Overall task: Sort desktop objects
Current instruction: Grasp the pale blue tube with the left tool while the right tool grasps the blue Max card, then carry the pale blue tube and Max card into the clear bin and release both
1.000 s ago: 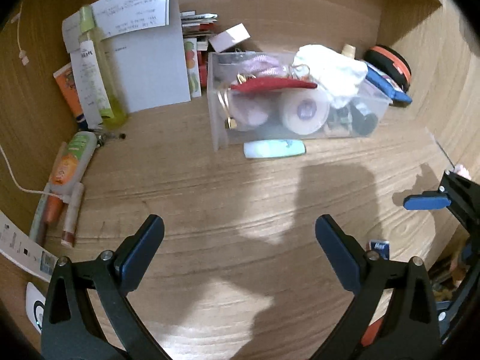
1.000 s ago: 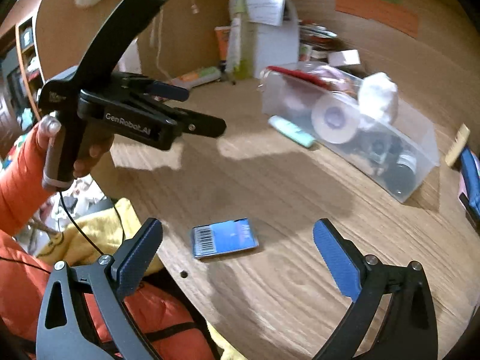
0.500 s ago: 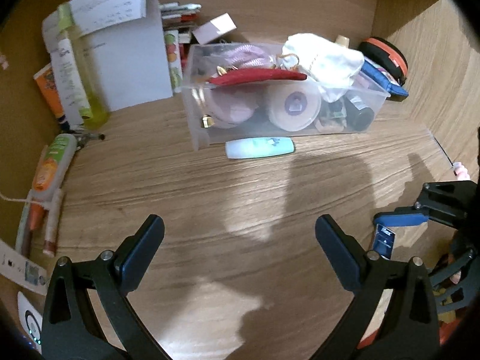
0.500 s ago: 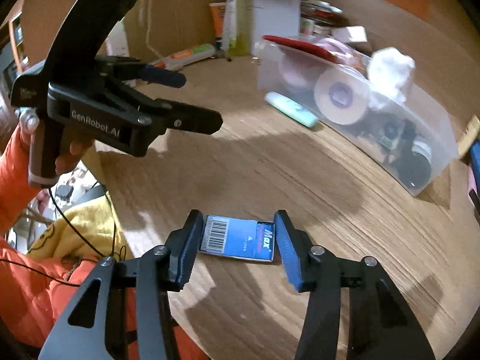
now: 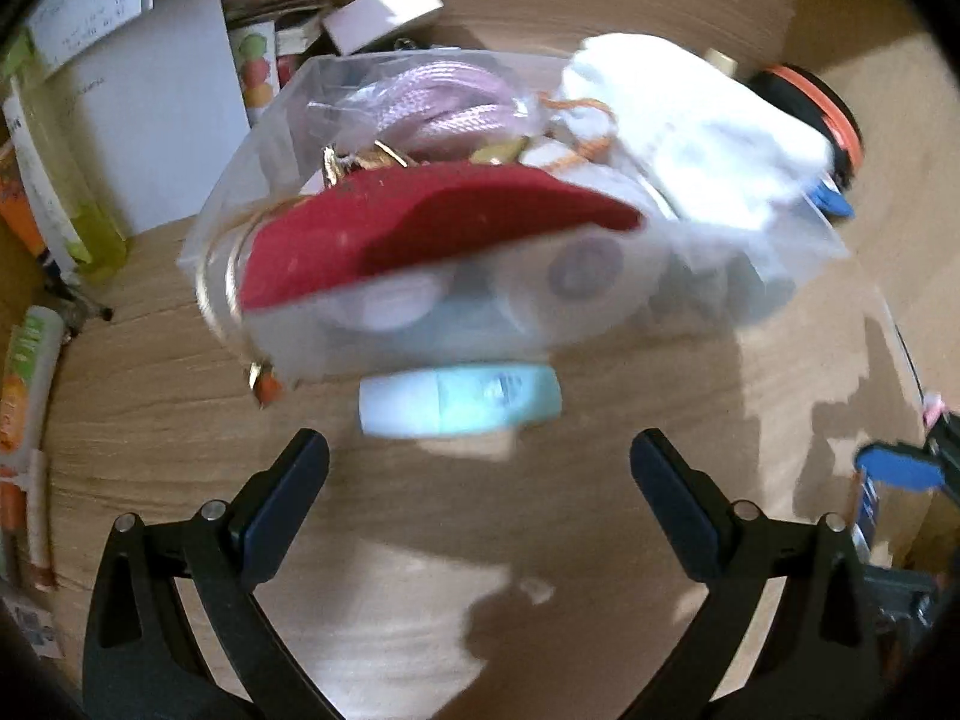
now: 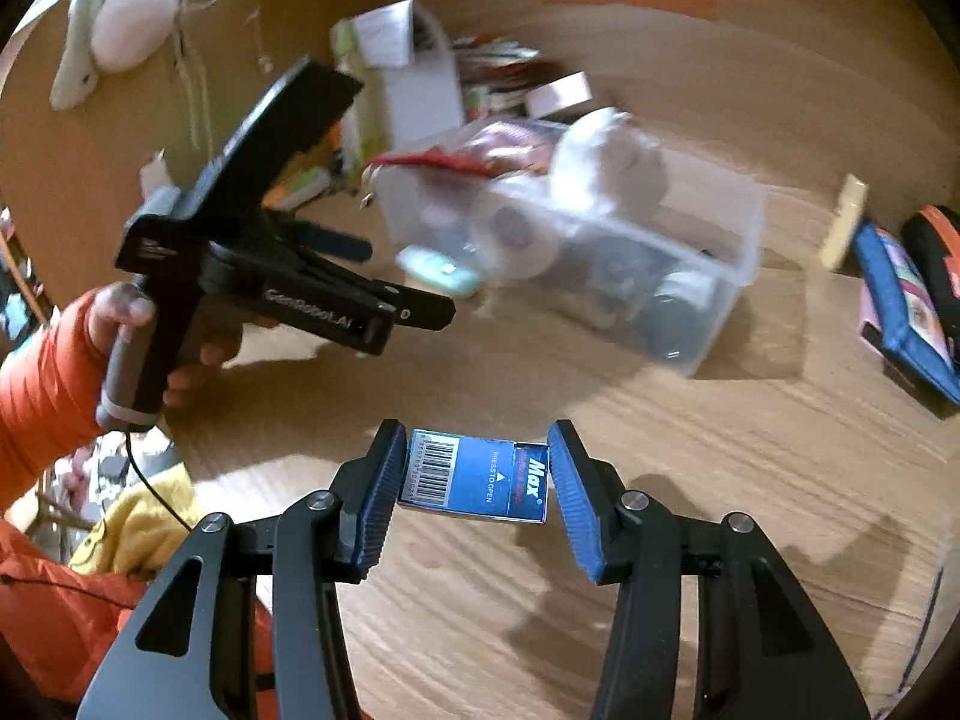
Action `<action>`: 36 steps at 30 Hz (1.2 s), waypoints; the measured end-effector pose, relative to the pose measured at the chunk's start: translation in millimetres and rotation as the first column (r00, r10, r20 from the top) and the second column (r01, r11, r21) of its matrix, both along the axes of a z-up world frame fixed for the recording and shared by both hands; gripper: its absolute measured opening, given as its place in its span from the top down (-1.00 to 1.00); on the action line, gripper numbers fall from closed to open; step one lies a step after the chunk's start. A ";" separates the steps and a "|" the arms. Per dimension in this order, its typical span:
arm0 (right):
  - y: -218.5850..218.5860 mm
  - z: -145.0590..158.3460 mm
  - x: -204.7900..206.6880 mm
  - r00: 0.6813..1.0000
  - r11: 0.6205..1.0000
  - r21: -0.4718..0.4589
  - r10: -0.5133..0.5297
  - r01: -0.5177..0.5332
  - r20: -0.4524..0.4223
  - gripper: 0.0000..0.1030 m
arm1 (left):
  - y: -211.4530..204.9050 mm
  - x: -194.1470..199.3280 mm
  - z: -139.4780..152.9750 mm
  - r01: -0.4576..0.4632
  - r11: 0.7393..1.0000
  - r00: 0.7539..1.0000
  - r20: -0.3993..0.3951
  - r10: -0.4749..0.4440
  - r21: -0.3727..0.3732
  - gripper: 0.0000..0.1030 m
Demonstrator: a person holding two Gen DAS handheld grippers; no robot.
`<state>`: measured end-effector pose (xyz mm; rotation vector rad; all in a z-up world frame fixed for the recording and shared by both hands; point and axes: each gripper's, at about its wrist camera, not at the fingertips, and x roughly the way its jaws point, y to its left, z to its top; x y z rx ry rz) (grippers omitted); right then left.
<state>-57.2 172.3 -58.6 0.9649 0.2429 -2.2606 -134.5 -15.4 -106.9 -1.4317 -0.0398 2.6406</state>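
My right gripper (image 6: 474, 474) is shut on a small blue staple box (image 6: 480, 480) with a barcode, its pads pressing on both short ends just above the wooden desk (image 6: 720, 480). In the left wrist view my left gripper (image 5: 480, 468) is open and holds nothing. It hangs just short of a pale teal tube (image 5: 459, 399) that lies against the front wall of a clear plastic bin (image 5: 822, 240). The bin holds a red pouch (image 5: 420, 228), a tape roll (image 5: 582, 270), pink cord and white cloth. The right wrist view shows the left gripper (image 6: 408, 279) held by a hand in an orange sleeve (image 6: 42, 384).
A yellow-green bottle (image 5: 54, 180), white papers (image 5: 162, 120) and tubes (image 5: 24, 378) stand along the left of the desk. A blue booklet (image 6: 900, 306) and a black-and-orange case (image 6: 936, 258) lie right of the bin. Yellow cloth (image 6: 138, 528) hangs below the desk edge.
My right gripper closed on the blue box and has carried it away from the desk's front edge. My left gripper moved forward toward the teal tube and the bin, staying open.
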 end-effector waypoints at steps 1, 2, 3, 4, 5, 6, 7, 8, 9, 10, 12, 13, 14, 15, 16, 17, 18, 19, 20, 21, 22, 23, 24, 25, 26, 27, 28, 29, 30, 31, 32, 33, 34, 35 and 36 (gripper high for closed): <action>3.4 1.3 -1.6 1.000 1.000 -0.009 -0.003 0.003 0.003 0.12 | -0.6 -3.3 -0.3 -0.007 1.000 1.000 -0.004 0.007 0.007 -0.98; 7.1 3.3 -3.1 1.000 1.000 -0.022 -0.010 0.010 0.001 0.12 | -0.7 -5.6 -1.0 -0.012 1.000 1.000 -0.005 0.012 0.005 -0.98; 7.3 5.0 -4.5 1.000 1.000 -0.026 -0.012 0.012 -0.001 0.12 | -1.7 -7.9 -2.6 -0.022 1.000 1.000 -0.006 0.022 0.005 -0.98; 8.2 7.2 -5.8 1.000 0.999 -0.032 -0.016 0.016 -0.004 0.12 | -2.5 -9.1 -4.0 -0.029 1.000 1.000 -0.004 0.029 0.007 -0.91; 9.4 8.7 -7.1 1.000 0.999 -0.036 -0.018 0.018 -0.006 0.12 | -3.9 -10.4 -6.4 -0.035 0.999 0.999 0.002 0.035 0.011 -0.80; 10.7 10.3 -8.6 1.000 0.999 -0.040 -0.021 0.021 -0.009 0.12 | -3.3 -10.3 -5.4 -0.040 0.999 0.999 -0.016 0.040 -0.011 -0.70; 11.4 11.7 -9.9 1.000 0.999 -0.046 -0.025 0.024 -0.011 0.12 | -2.5 -9.5 -4.3 -0.037 0.999 0.999 -0.024 0.036 -0.030 -0.55; 10.8 12.2 -12.2 1.000 0.998 -0.050 -0.027 0.026 -0.010 0.12 | -2.8 -8.4 -3.0 -0.029 0.999 0.999 -0.026 0.028 -0.025 -0.41; 11.5 13.4 -13.9 1.000 0.998 -0.054 -0.029 0.029 -0.010 0.12 | -3.8 -6.6 -1.7 -0.021 1.000 0.999 -0.027 0.021 -0.014 -0.41; 11.7 15.0 -16.2 0.999 0.998 -0.058 -0.034 0.033 -0.014 0.12 | -6.1 -3.9 -0.7 -0.012 1.000 1.000 -0.023 0.012 0.006 -0.41; 12.0 17.2 -19.7 0.999 0.997 -0.063 -0.039 0.038 -0.017 0.12 | -9.1 1.6 0.0 -0.010 1.000 1.000 -0.029 0.010 0.011 -0.41; 11.9 18.5 -21.6 0.999 0.997 -0.067 -0.046 0.045 -0.020 0.12 | -10.4 4.9 0.1 -0.009 1.000 0.999 -0.035 0.009 0.005 -0.41; 12.1 19.0 -23.6 0.999 0.996 -0.070 -0.049 0.048 -0.018 0.12 | -12.1 8.4 0.1 -0.011 1.000 0.999 -0.037 0.011 0.000 -0.41; 12.3 19.7 -25.7 0.999 0.996 -0.072 -0.051 0.050 -0.016 0.12 | -14.1 12.1 0.5 -0.012 1.000 0.999 -0.040 0.012 0.002 -0.41; 13.0 20.8 -27.4 0.998 0.996 -0.075 -0.057 0.055 -0.017 0.12 | -15.3 17.1 2.2 -0.010 1.000 0.999 -0.046 0.010 0.008 -0.41; 13.0 22.2 -29.2 0.998 0.995 -0.077 -0.063 0.061 -0.019 0.12 | -14.7 26.3 4.8 -0.010 1.000 0.998 -0.059 0.010 0.007 -0.41; 13.2 23.3 -30.8 0.998 0.995 -0.080 -0.068 0.066 -0.019 0.12 | -14.8 32.3 8.0 -0.009 1.000 0.997 -0.075 0.009 0.001 -0.41; 13.5 24.6 -32.4 0.997 0.994 -0.084 -0.073 0.071 -0.019 0.12 | -14.7 40.3 13.4 -0.005 1.000 0.995 -0.103 0.004 -0.010 -0.41; 13.6 25.9 -33.7 0.997 0.994 -0.086 -0.076 0.074 -0.020 0.12 | -13.9 44.8 17.3 -0.003 1.000 0.993 -0.118 0.001 -0.013 -0.41; 13.5 27.2 -34.4 0.997 0.993 -0.086 -0.080 0.078 -0.022 0.12 | -14.0 50.9 22.5 0.002 1.000 0.991 -0.137 -0.004 -0.013 -0.41; 13.4 28.9 -35.6 0.996 0.993 -0.085 -0.085 0.083 -0.026 0.12 | -14.2 56.8 28.0 0.010 1.000 0.988 -0.155 -0.011 -0.009 -0.41; 13.0 30.3 -36.8 0.996 0.993 -0.085 -0.087 0.085 -0.028 0.12 | -15.1 62.9 34.8 0.017 1.000 0.984 -0.176 -0.016 0.000 -0.41; 12.3 31.9 -38.5 0.996 0.993 -0.085 -0.090 0.087 -0.030 0.12 | -15.9 66.6 40.2 0.018 1.000 0.981 -0.193 -0.016 0.007 -0.41; 11.6 32.9 -39.8 0.995 0.992 -0.084 -0.094 0.091 -0.031 0.12 | -16.1 70.7 47.2 0.021 1.000 0.977 -0.211 -0.017 0.016 -0.41; 10.7 33.9 -41.2 0.995 0.992 -0.084 -0.095 0.092 -0.029 0.12 | -20.2 75.4 55.2 0.026 0.999 0.973 -0.230 -0.020 0.024 -0.41; 10.3 34.6 -43.0 0.995 0.992 -0.087 -0.092 0.089 -0.026 0.12 | -20.0 76.3 61.4 0.027 0.999 0.970 -0.244 -0.019 0.030 -0.41; 10.0 35.5 -44.0 0.995 0.992 -0.088 -0.092 0.089 -0.026 0.12 | -21.3 79.4 67.3 0.029 0.999 0.966 -0.259 -0.019 0.036 -0.41; 9.6 36.5 -45.0 0.995 0.992 -0.086 -0.094 0.091 -0.031 0.12 | -19.4 74.4 73.1 0.033 0.998 0.961 -0.275 -0.020 0.045 -0.41; 9.3 37.4 -45.7 0.995 0.992 -0.086 -0.097 0.094 -0.036 0.12 | -20.8 76.4 78.1 0.034 0.998 0.957 -0.289 -0.018 0.051 -0.41; 9.2 38.8 -46.7 0.994 0.992 -0.088 -0.098 0.095 -0.039 0.12 | -20.0 70.1 81.5 0.034 0.998 0.954 -0.299 -0.016 0.055 -0.41; 9.2 40.0 -47.7 0.994 0.991 -0.091 -0.099 0.095 -0.041 0.12 | -19.8 67.3 86.3 0.034 0.998 0.950 -0.313 -0.014 0.057 -0.41; 9.1 41.5 -49.2 0.994 0.991 -0.093 -0.100 0.096 -0.045 0.12 | -20.7 63.8 88.3 0.023 0.998 0.944 -0.330 -0.004 0.055 -0.41; 8.8 42.4 -50.4 0.994 0.991 -0.093 -0.103 0.098 -0.048 0.12 | -21.5 63.0 91.5 0.007 0.999 0.936 -0.351 0.010 0.047 -0.41; 8.8 43.5 -52.5 0.993 0.991 -0.094 -0.103 0.098 -0.050 0.12 | -22.8 62.6 94.3 -0.002 0.999 0.930 -0.367 0.017 0.041 -0.41; 8.9 44.1 -54.5 0.993 0.991 -0.095 -0.104 0.099 -0.050 0.12 | -23.6 59.8 95.3 -0.006 0.999 0.928 -0.373 0.021 0.042 -0.41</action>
